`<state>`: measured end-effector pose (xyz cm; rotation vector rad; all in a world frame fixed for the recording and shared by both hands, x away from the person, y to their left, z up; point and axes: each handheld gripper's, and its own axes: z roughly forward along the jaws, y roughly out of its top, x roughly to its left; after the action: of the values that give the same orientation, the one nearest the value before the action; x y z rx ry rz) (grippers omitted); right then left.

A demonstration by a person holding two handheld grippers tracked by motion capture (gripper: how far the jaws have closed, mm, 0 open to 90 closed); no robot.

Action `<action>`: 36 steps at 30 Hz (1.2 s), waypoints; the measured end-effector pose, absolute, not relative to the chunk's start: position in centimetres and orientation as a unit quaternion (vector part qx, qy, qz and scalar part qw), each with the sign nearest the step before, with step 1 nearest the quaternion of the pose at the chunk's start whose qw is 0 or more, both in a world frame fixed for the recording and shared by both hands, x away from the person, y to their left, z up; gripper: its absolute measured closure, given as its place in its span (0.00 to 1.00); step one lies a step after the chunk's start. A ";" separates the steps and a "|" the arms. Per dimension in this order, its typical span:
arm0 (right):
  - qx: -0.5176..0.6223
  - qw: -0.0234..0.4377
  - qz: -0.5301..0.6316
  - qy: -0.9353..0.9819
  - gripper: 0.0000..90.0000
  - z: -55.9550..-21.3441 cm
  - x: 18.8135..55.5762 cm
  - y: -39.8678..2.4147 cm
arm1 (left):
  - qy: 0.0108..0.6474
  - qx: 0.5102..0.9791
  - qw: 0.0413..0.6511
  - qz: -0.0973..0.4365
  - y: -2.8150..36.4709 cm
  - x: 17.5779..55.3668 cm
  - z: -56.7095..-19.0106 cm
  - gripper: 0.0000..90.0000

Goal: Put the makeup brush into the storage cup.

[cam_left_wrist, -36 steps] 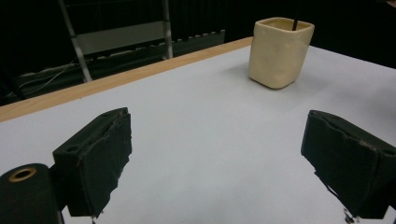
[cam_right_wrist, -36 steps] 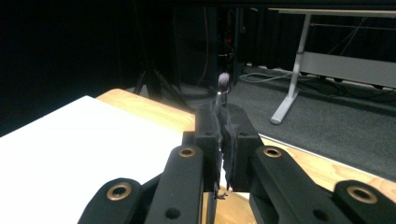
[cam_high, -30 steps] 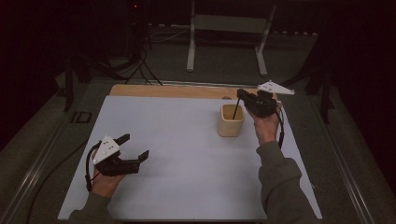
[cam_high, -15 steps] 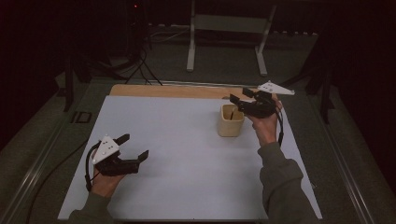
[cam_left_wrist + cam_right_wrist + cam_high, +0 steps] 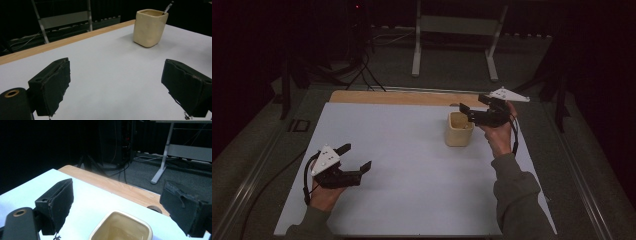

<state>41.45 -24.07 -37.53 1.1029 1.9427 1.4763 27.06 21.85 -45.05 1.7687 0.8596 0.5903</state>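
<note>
My right gripper (image 5: 468, 113) hangs just above the cream cup (image 5: 459, 129), which stands upright on the white table (image 5: 412, 150) toward its far right part, near the wooden strip (image 5: 402, 97) along the far edge. The jaws have just been opening and now stand wide apart with nothing between them; in the right gripper view the cup's (image 5: 121, 226) open mouth lies right below and between my two black pads (image 5: 61, 202). From the left gripper view I can see the cup (image 5: 149, 27) across the table with a thin dark stick (image 5: 168, 7) poking up out of it at its far rim; what the stick is I cannot tell. My left gripper (image 5: 356, 157) hovers low over the near left part of the table, well apart from the cup, its jaws also spread wide and empty, pointing toward the cup. My right hand (image 5: 498, 137) holds its gripper from the cup's right side.
</note>
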 end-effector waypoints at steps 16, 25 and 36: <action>0.382 0.229 0.534 0.718 0.13 -37.4 40.6 -24.0 | 0.360 0.736 0.518 0.246 22.0 27.1 -45.1 0.11; 0.377 0.223 0.532 0.724 0.12 -37.8 40.1 -24.5 | 0.361 0.736 0.518 0.245 22.0 27.1 -45.1 0.11; 0.371 0.217 0.521 0.737 0.12 -38.5 38.8 -25.3 | 0.363 0.734 0.519 0.246 22.2 27.1 -45.1 0.11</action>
<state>38.82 -25.31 -38.51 1.0276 2.0433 1.4445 27.11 22.19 -45.06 1.7598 0.8711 0.5904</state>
